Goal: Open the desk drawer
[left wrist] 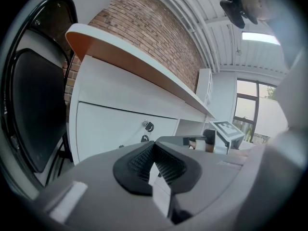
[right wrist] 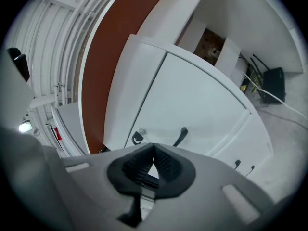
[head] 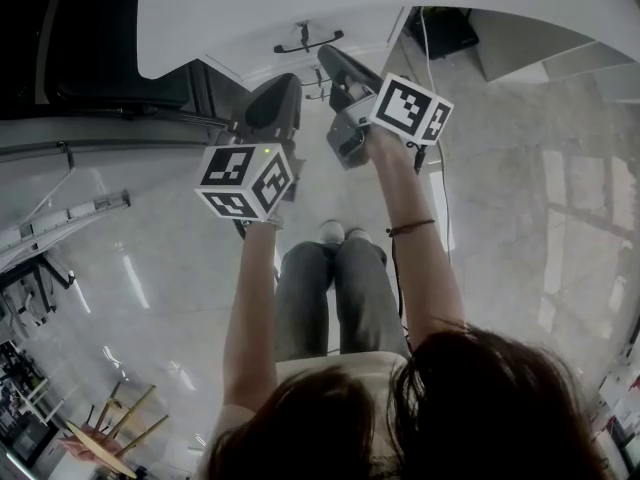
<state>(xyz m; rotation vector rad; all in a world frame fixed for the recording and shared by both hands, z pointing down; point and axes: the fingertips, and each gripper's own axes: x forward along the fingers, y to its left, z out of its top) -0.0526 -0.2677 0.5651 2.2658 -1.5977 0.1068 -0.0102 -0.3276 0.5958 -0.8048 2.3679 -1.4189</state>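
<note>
What there was to count by the white desk

There was one desk (head: 300, 8) with one big drawer (right wrist: 192, 105), and the drawer had one black handle (right wrist: 180, 136) and one lock (right wrist: 138, 136). Lower down there were two small handles (right wrist: 237, 163) (right wrist: 252, 168). There were two grippers, the left gripper (left wrist: 154, 147) and the right gripper (right wrist: 154, 148), and two marker cubes (head: 246, 180) (head: 410, 108), one on each gripper. There was one black chair (left wrist: 33, 105) and one black box (right wrist: 274, 83). There was one person, with two shoes (head: 331, 231) (head: 358, 235) and one bracelet (head: 410, 228).
</note>
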